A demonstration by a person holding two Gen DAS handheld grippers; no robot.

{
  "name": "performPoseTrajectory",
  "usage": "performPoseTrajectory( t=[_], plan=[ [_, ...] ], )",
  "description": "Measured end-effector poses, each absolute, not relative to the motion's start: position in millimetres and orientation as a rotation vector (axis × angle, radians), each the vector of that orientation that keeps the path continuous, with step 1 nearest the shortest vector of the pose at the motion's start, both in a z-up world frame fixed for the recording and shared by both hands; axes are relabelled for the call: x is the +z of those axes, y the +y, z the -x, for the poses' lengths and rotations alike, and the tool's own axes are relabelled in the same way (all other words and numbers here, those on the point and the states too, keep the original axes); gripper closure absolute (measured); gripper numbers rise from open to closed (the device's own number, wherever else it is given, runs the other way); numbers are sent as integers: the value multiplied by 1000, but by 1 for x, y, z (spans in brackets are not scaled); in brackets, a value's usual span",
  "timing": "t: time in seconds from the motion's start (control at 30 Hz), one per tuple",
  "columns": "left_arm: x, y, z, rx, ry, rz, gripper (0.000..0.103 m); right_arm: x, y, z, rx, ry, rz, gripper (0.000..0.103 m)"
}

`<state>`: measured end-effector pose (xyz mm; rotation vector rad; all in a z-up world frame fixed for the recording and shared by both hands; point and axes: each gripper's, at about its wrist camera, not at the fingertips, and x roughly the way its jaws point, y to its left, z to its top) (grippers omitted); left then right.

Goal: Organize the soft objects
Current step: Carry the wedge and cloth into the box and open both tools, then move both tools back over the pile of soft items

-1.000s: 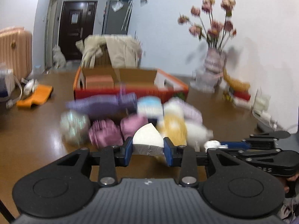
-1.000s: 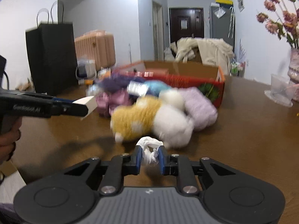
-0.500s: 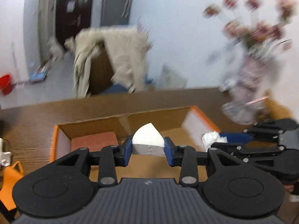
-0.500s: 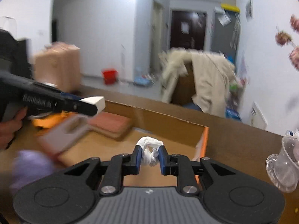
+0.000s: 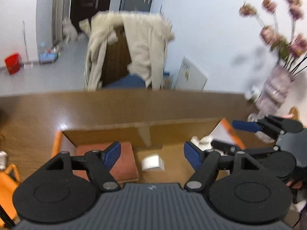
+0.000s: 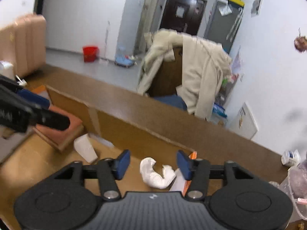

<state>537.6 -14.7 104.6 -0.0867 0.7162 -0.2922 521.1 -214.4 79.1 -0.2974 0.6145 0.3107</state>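
Below the left gripper (image 5: 151,151), a white foam wedge (image 5: 153,163) is seen lying loose on the floor of the cardboard box (image 5: 172,130), beside a reddish-brown block (image 5: 124,164). Its jaws are opening, wide apart, with nothing pressed between the blue pads (image 5: 112,152). A crumpled white cloth (image 6: 156,173) is shown best from the right wrist, resting in the box corner by the orange flap; the right gripper (image 6: 152,163) hangs over it, jaws opening and clear of it. Only partial white lettering is made out on the left gripper's arm in that view, too blurred to be read. A vase of pink flowers (image 5: 274,90) is shown whole only in the left view; a peach suitcase (image 6: 23,42) only in the right.
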Motion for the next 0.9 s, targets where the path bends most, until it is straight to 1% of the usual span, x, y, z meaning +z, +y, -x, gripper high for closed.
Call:
performPoseTrajectory(
  t=[0.07, 0.17, 0.23, 0.27, 0.37, 0.43, 0.47, 0.57, 0.7, 0.73, 0.9],
  plan=[
    [125, -13, -516, -299, 667, 79, 21, 97, -221, -499, 315, 580, 293, 39],
    [150, -12, -471, -315, 606, 45, 20, 125, -230, -465, 308, 527, 294, 37],
    [162, -12, -441, -322, 574, 27, 17, 141, -235, -440, 303, 492, 298, 31],
    [166, -12, -426, -324, 560, 21, 15, 148, -238, -425, 300, 474, 297, 30],
    [172, -8, -374, -335, 522, 0, 14, 162, -245, -380, 314, 434, 286, 26],
    [172, -5, -338, -341, 488, -13, 8, 162, -250, -346, 336, 408, 264, 22],
    [168, -2, -319, -337, 458, -23, 2, 160, -253, -329, 355, 394, 250, 21],
    [144, 5, -268, -283, 393, -50, 2, 144, -260, -276, 391, 359, 190, 19],
    [101, 17, -203, -218, 350, 14, 0, 110, -260, -207, 378, 312, 132, 16],
    [91, 19, -190, -206, 351, 33, 0, 99, -259, -191, 375, 307, 122, 14],
    [38, 30, -130, -102, 374, 61, 0, 40, -257, -134, 381, 316, 61, 14]
  ],
)
